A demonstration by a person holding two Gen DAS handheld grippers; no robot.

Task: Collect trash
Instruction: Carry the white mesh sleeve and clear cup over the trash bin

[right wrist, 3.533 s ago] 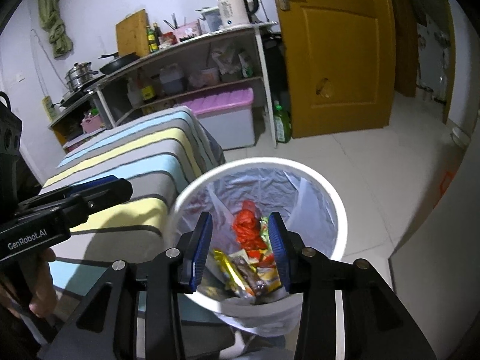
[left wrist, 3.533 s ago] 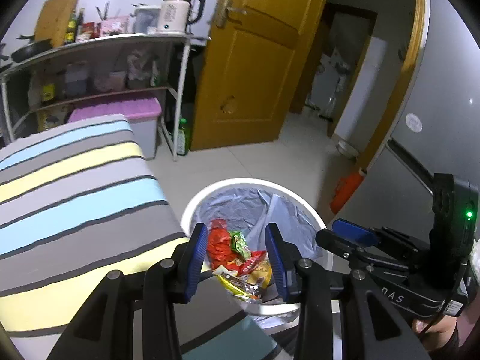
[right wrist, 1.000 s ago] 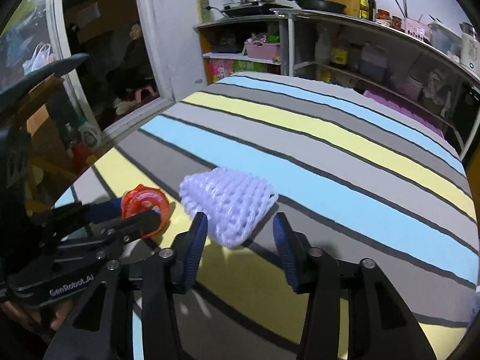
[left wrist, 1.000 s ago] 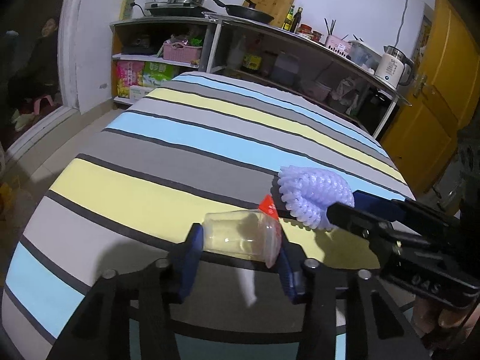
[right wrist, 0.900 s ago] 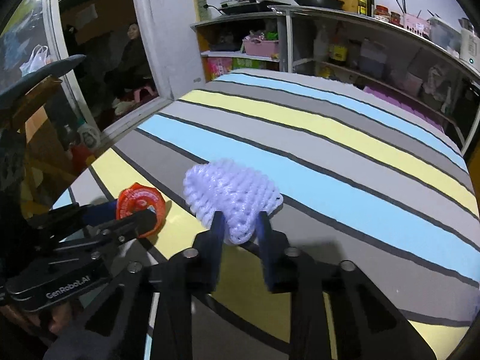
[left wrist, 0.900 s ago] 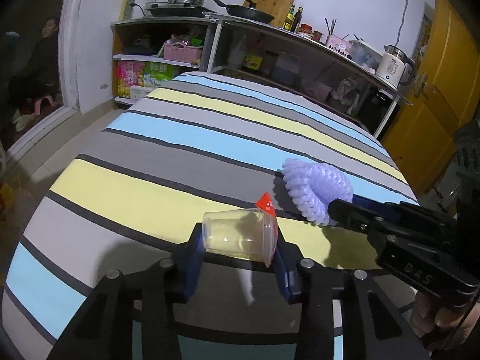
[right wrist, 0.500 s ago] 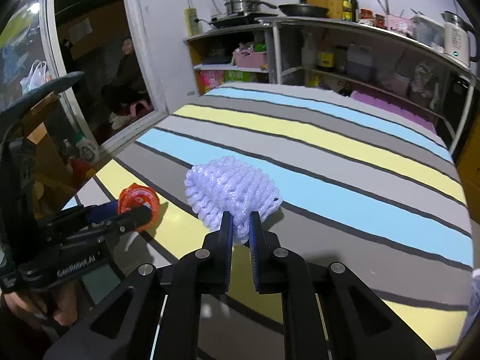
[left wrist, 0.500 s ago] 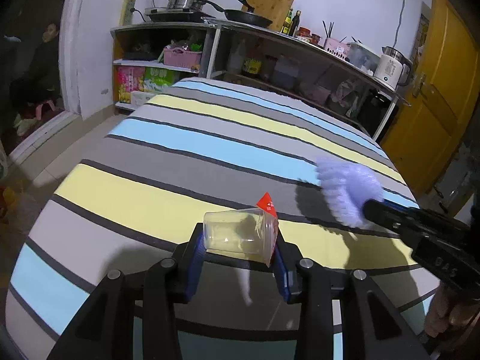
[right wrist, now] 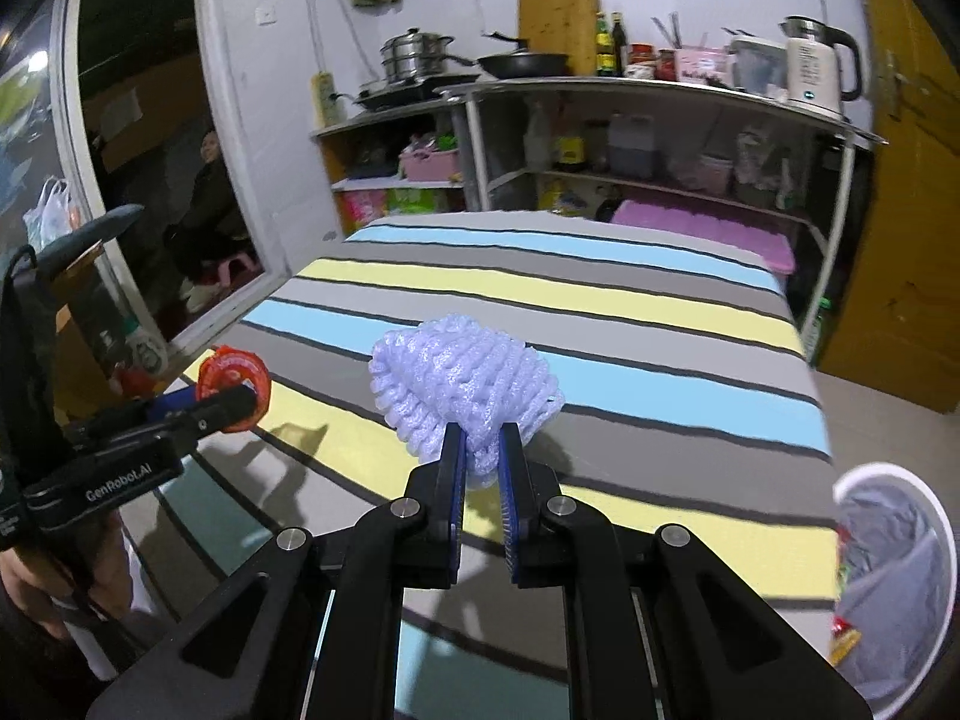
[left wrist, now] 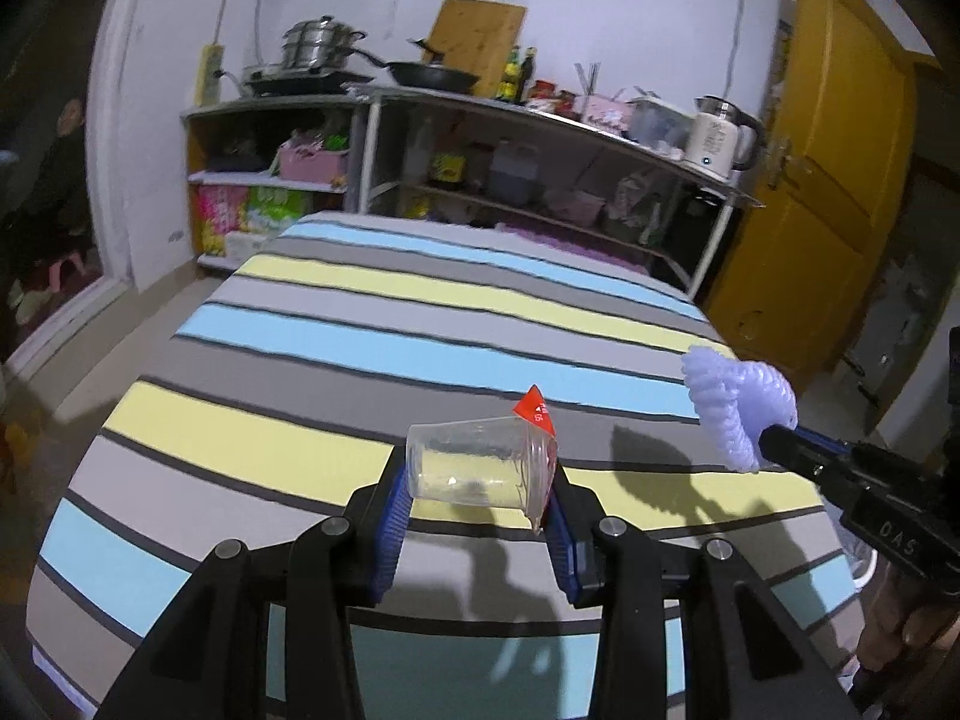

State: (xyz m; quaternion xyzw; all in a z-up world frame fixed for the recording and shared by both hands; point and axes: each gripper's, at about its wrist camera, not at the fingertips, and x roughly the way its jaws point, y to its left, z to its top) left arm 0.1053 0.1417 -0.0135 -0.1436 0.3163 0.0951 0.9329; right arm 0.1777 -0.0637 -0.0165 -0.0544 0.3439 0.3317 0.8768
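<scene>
The white foam net (right wrist: 465,387) hangs clear above the striped table (right wrist: 600,312), pinched at its lower edge in the right gripper (right wrist: 480,474), whose jaws have just clenched on it. A second ago it lay on that table. The clear plastic cup (left wrist: 477,468), on its side with a red foil lid, is gripped across the left gripper (left wrist: 477,516) and is also lifted off the table. With both pieces in hand, the lined bin (right wrist: 894,576) beside the table's near corner looks like the next stop.

I read "GenRobot.AI" in white along my left gripper (right wrist: 231,402) body, and "DAS" on my right gripper (left wrist: 774,441) housing.
</scene>
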